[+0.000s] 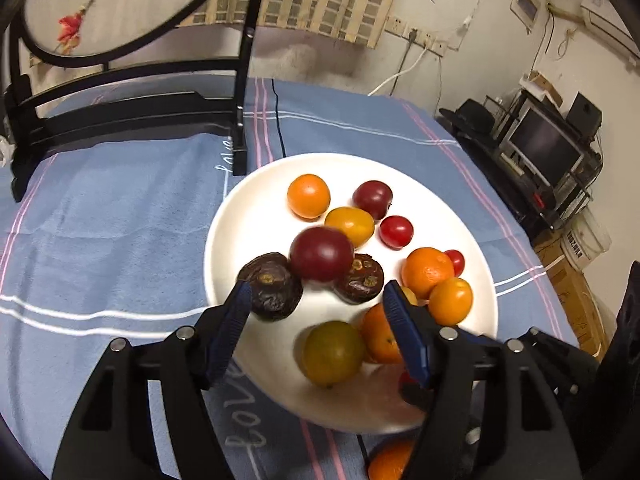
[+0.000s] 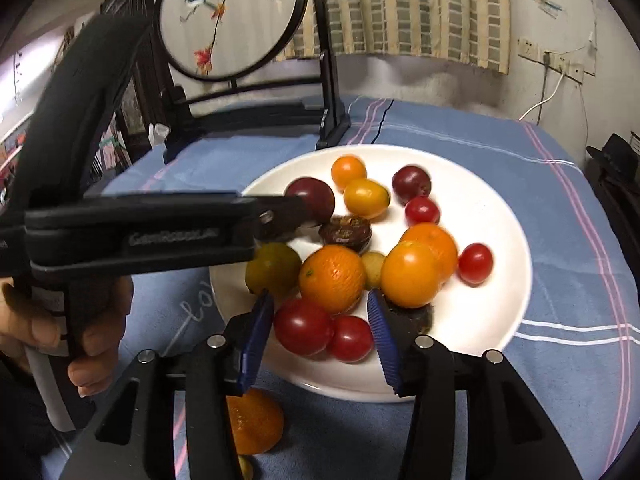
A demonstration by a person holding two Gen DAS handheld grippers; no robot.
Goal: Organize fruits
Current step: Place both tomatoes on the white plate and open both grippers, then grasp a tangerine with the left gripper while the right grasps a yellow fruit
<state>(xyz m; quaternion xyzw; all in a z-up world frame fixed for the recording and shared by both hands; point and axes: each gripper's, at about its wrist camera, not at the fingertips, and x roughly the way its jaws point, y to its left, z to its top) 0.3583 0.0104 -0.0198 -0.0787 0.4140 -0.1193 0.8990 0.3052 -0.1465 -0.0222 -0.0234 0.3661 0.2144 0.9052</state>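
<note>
The right claw (image 2: 320, 324) was held spread, nothing gripped between its ribbed blue pads (image 2: 380, 332), low over the near rim of the round white ceramic plate (image 2: 500, 280). Directly ahead of its gap, just beyond the fingertips, two glossy red cherry tomatoes (image 2: 304, 326) were seen lying side by side, touching, with a dimpled round orange (image 2: 333, 278) just behind them. The pair's long axis ran across the claw's opening, left to right, so it was judged that a straight short advance would be called for.

The left claw (image 1: 316, 296) was likewise held spread and empty, over the plate's left side, its left fingertip just beside a dark wrinkled brown fruit (image 1: 272, 292), with a dark red plum-like fruit (image 1: 322, 254) ahead.

One more loose orange (image 2: 256, 420) was seen off the plate, on the blue striped cloth (image 2: 560, 360) covering the surface, beneath the right claw, and so nearer to it.
</note>
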